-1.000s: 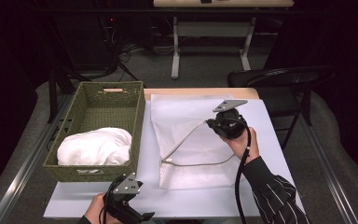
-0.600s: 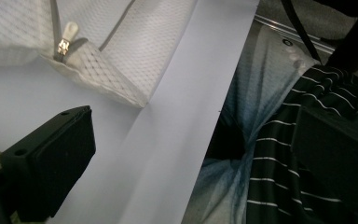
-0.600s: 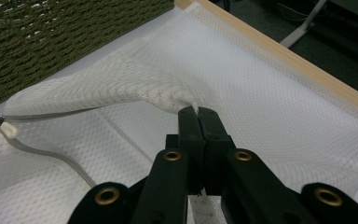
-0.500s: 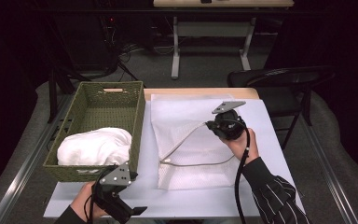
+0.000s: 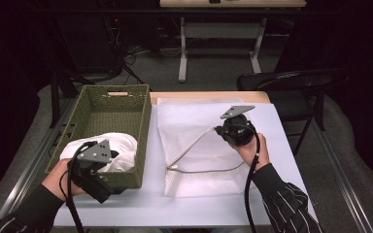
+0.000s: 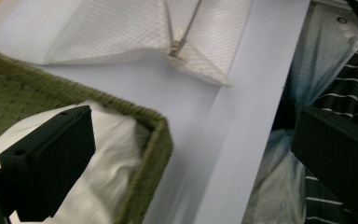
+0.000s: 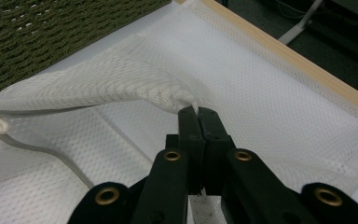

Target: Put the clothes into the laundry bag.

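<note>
At the left of the table stood a green woven basket [image 5: 99, 119] with a white cloth bundle [image 5: 119, 150] lying in its near end. The left gripper [image 5: 108, 162] hung over that near end, just above the bundle; its jaws stood wide apart with nothing between them, one black pad over the cloth and the other out past the basket's rim, as the left gripper view showed. Whether the pad touched the cloth could not be told, the picture being blurred there.

To the right of the basket, a white mesh laundry bag [image 5: 194, 170] lay flat on the pale table sheet [image 5: 281, 145], its zipper [image 5: 199, 171] open along a curved line. The right gripper [image 7: 198, 112] was closed on the upper edge of the bag's opening, pinching the mesh and lifting that flap off the layer beneath. The person's right hand [image 5: 252, 148] held it over the bag's far right part.
</note>
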The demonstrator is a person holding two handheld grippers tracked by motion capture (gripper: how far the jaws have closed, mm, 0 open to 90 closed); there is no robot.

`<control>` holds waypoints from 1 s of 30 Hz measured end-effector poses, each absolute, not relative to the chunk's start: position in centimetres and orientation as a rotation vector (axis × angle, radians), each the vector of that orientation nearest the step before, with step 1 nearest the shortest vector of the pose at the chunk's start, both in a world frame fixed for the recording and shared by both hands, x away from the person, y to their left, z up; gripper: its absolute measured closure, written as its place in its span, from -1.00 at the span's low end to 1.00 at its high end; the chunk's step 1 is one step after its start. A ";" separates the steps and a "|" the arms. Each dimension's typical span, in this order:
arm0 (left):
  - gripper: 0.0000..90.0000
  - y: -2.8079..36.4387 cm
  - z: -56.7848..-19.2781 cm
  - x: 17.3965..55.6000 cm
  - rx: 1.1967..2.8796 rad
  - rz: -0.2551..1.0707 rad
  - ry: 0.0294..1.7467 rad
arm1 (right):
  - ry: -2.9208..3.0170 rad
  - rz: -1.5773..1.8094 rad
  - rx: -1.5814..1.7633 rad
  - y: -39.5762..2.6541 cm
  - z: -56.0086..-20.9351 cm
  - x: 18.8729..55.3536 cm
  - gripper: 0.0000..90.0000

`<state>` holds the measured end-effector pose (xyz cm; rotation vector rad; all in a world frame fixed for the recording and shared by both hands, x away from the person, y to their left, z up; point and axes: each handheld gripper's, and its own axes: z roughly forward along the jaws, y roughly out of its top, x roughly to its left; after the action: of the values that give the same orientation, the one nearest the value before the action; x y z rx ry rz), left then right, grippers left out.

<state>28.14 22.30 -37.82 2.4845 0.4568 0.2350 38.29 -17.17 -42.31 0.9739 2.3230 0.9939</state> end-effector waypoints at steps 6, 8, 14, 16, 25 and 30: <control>-1.00 23.8 -37.0 30.3 2.555 0.299 0.459 | 2.324 0.989 0.975 -17.2 -42.4 38.3 0.99; -1.00 24.3 -36.9 31.1 2.570 0.292 0.450 | 2.324 0.987 0.977 -17.3 -42.4 38.3 0.99; -1.00 25.9 -37.5 33.6 2.624 0.246 0.454 | 2.323 0.978 0.970 -17.0 -42.5 38.3 0.99; -1.00 26.4 -37.8 34.4 2.649 0.245 0.465 | 2.326 0.975 0.969 -17.0 -42.6 38.3 0.99; -1.00 27.5 -40.5 37.8 2.807 0.253 0.487 | 2.338 0.967 0.971 -16.8 -42.9 38.3 0.99; -1.00 27.0 -42.1 38.9 2.927 0.255 0.450 | 2.341 0.965 0.969 -16.8 -42.9 38.3 0.99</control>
<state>38.95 27.03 -42.07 2.9272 0.4497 0.2551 38.34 -16.79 -42.92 0.9690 2.3412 0.9649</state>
